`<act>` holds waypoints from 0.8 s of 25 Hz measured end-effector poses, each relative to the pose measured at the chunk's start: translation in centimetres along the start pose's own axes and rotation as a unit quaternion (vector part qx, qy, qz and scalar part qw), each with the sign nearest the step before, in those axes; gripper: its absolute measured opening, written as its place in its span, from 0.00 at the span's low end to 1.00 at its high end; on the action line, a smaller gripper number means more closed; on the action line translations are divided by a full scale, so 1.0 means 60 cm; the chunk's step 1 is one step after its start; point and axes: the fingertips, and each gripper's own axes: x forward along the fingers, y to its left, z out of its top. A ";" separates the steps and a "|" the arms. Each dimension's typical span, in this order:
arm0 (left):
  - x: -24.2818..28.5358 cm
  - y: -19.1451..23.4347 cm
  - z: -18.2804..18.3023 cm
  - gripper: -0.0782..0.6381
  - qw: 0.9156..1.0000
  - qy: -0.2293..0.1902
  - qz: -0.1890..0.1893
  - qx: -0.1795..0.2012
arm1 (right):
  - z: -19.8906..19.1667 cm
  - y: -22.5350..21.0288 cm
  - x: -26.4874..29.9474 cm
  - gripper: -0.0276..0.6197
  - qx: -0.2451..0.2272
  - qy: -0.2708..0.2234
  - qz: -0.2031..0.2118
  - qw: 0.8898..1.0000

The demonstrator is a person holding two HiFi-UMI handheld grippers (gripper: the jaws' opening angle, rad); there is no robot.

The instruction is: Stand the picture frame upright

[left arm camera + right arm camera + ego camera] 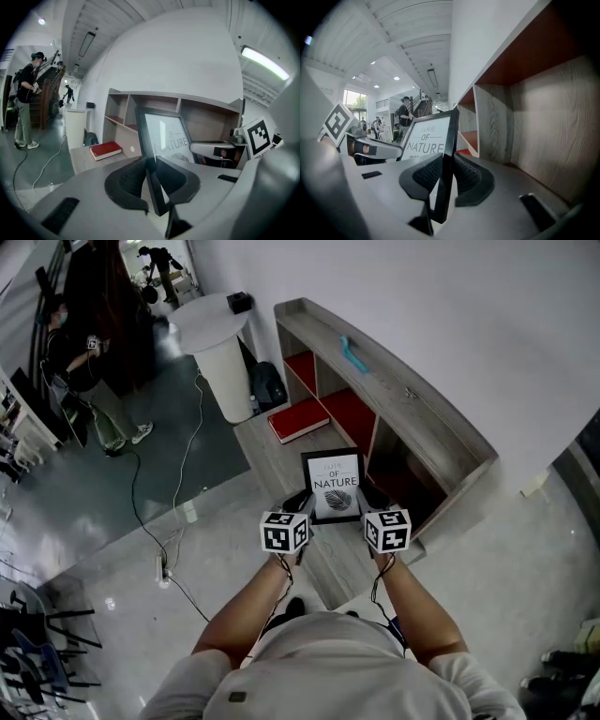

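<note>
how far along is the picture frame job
Done: the left gripper and right gripper each have their jaws clamped on a side edge of the picture frame, which stands near upright between them. In hand: holding it before the wooden shelf unit. Left: set it down standing and release; whether its bottom edge rests on anything isn't visible.

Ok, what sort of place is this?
Probably an open office or lab hall, not a home: polished floor with trailing cables, a wooden shelf unit along the wall, another person standing nearby.
</note>
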 end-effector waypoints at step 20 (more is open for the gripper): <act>0.066 -0.017 0.004 0.22 0.976 0.043 -0.198 0.078 | -0.042 -0.002 -0.063 0.17 0.063 -0.030 -0.210 0.975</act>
